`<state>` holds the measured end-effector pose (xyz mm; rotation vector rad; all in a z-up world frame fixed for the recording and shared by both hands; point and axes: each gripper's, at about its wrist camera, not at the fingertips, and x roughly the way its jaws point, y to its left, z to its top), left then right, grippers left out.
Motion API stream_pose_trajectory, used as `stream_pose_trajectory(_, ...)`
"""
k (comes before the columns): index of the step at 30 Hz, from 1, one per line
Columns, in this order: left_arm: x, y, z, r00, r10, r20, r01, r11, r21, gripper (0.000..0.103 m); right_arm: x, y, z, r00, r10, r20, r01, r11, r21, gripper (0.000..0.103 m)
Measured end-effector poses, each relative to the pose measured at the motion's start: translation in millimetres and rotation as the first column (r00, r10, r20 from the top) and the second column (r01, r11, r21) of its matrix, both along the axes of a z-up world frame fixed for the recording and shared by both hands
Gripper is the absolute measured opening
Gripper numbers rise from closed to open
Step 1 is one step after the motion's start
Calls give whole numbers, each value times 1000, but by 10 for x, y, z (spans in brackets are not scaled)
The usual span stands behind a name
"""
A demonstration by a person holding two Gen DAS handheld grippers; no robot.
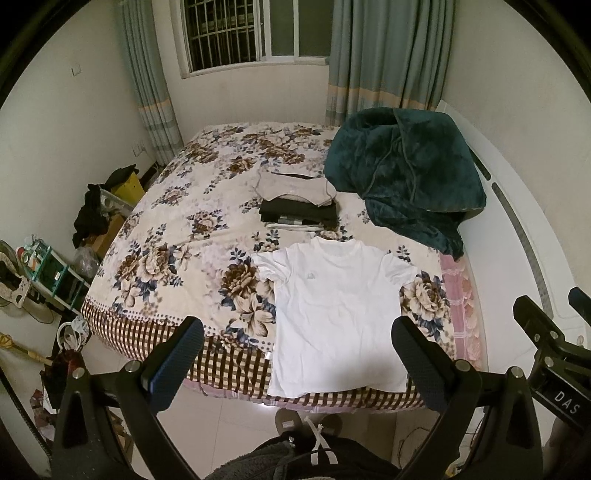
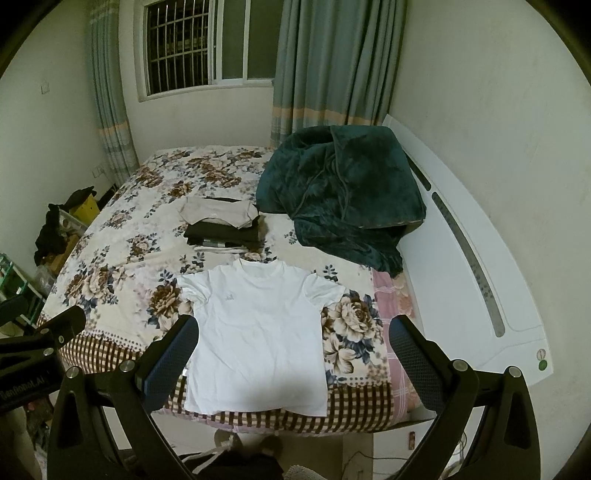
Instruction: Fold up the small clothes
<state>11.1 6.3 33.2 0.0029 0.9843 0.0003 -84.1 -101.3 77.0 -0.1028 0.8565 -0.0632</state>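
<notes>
A white T-shirt point(image 1: 336, 314) lies flat, front up, at the near edge of the floral bed point(image 1: 177, 236); it also shows in the right wrist view point(image 2: 258, 332). Behind it sits a stack of folded clothes point(image 1: 299, 203), beige on top of black, also in the right wrist view point(image 2: 221, 225). My left gripper point(image 1: 299, 354) is open and empty, held above the shirt's hem. My right gripper point(image 2: 295, 354) is open and empty, above the shirt's lower right part. Neither touches the shirt.
A dark green plush blanket point(image 1: 406, 170) is heaped at the bed's back right. A white headboard point(image 2: 480, 280) runs along the right. Clutter and shelves point(image 1: 48, 269) stand on the floor at the left. Curtains and a barred window point(image 1: 229, 33) are behind.
</notes>
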Motion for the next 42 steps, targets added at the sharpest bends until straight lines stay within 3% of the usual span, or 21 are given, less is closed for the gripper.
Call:
stream_pose_trajectory(16, 30, -6, -69, 1000, -13, 12, 13, 1000, -14, 103, 40, -43, -12, 1000, -5, 8, 5, 1000, 4, 103)
stream_pose_trajectory(22, 343, 20, -474, 997, 0, 80, -5, 998, 66, 103, 389, -147, -303, 997, -68, -25, 68, 998, 10, 103)
stream_pose_trajectory(27, 921, 129, -1302, 999, 39, 5, -39, 994, 99, 103, 969, -625, -1123, 961, -236, -144, 244, 969, 36, 103)
stream_pose_trajectory(31, 1484, 98, -2135, 985, 93, -143, -75, 989, 127, 103, 1321, -1149, -1981, 916, -326, -234, 353, 932, 84, 103)
stream_pose_trajectory(33, 1768, 54, -2577, 967, 132, -218, -106, 986, 128, 103, 1596, -1538, -2533, 875, -371, -311, 426, 895, 131, 103)
stream_pose_trajectory(37, 2149, -86, -3299, 935, 206, -289, -149, 967, 209, 103, 2018, -2211, -3570, 798, -427, -425, 556, 795, 244, 103)
stream_pose_trajectory(39, 2351, -149, -3684, 907, 250, -338, -176, 956, 236, 103, 2282, -2550, -4139, 754, -448, -480, 624, 716, 312, 97)
stream_pose_trajectory(40, 2447, -149, -3901, 889, 280, -363, -202, 950, 239, 103, 2463, -2772, -4521, 727, -453, -515, 664, 655, 360, 95)
stream_pose_trajectory(41, 2551, -147, -4144, 864, 310, -396, -230, 944, 238, 103, 2550, -2868, -4759, 713, -455, -534, 684, 619, 385, 91)
stream_pose_trajectory(42, 2640, -135, -4338, 842, 327, -428, -252, 941, 224, 103, 2662, -2957, -5024, 697, -453, -556, 705, 576, 414, 82)
